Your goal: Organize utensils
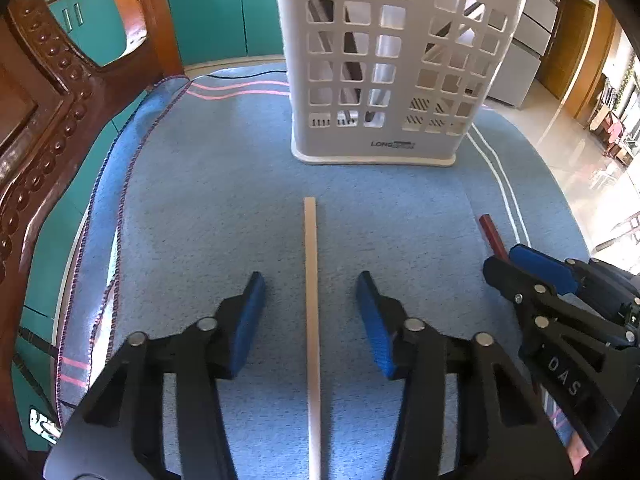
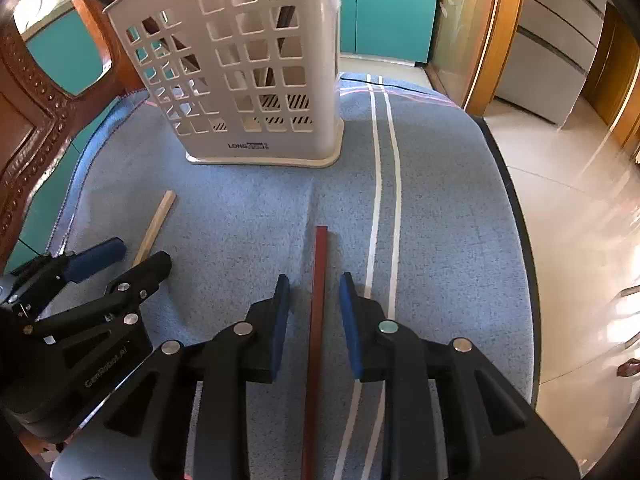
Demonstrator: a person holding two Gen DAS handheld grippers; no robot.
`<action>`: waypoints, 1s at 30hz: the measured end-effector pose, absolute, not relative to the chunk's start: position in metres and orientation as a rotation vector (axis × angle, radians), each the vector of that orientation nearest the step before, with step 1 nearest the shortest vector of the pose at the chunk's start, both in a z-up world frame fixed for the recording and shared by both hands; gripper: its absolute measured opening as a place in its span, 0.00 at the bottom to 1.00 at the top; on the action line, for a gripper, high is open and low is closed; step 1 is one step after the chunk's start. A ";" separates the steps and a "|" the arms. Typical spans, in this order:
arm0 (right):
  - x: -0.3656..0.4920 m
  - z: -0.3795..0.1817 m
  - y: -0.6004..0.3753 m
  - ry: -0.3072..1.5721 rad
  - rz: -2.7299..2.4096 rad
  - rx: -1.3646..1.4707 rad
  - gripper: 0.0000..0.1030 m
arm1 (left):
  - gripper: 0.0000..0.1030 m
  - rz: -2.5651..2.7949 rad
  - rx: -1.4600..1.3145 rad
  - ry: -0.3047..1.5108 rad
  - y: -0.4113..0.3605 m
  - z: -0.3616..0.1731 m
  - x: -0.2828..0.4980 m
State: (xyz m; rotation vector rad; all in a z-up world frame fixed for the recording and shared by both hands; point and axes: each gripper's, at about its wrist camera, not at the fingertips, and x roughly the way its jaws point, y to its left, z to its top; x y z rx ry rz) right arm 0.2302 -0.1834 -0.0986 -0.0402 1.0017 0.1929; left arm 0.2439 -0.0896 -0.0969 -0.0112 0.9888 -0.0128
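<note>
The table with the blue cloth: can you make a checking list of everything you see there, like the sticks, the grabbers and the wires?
Surface: blue towel with white and pink stripes covers the table.
Job's things: pale chopstick and red chopstick lie flat on the towel; white utensil holder stands upright beyond them, with dark and pale utensils showing through its holes.
Clutter: nothing seen.
Grippers: left gripper open, astride the pale chopstick, pads clear of it; right gripper open, astride the red chopstick, pads clear.
Cables: black cable along the towel's far edge.
Surroundings: carved wooden chair, teal cabinets, glossy tiled floor.
</note>
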 end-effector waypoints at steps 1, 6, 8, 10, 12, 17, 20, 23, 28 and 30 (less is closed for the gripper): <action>0.229 -0.098 -0.186 1.001 0.190 -0.041 0.21 | 0.34 -0.017 -0.009 0.987 -0.091 -0.097 0.244; 0.232 -0.099 -0.193 1.005 0.198 -0.009 0.07 | 0.07 -0.039 -0.033 0.990 -0.089 -0.096 0.249; 0.233 -0.098 -0.197 1.005 0.210 0.009 0.06 | 0.07 -0.047 -0.064 0.988 -0.086 -0.094 0.249; 0.231 -0.091 -0.200 0.989 0.226 0.023 0.06 | 0.07 -0.064 -0.106 0.954 -0.077 -0.083 0.247; 0.226 -0.074 -0.207 0.952 0.267 0.055 0.06 | 0.07 -0.085 -0.133 0.903 -0.071 -0.065 0.239; 0.198 -0.015 -0.222 0.824 0.394 0.140 0.06 | 0.06 -0.151 -0.182 0.734 -0.055 0.003 0.206; 0.178 0.026 -0.232 0.723 0.444 0.172 0.06 | 0.06 -0.178 -0.198 0.607 -0.048 0.053 0.182; 0.168 0.069 -0.237 0.624 0.470 0.192 0.06 | 0.06 -0.196 -0.213 0.506 -0.039 0.092 0.172; 0.176 0.148 -0.249 0.423 0.479 0.249 0.06 | 0.06 -0.172 -0.215 0.277 -0.028 0.174 0.180; 0.179 0.173 -0.255 0.308 0.458 0.277 0.06 | 0.06 -0.152 -0.238 0.184 -0.024 0.195 0.191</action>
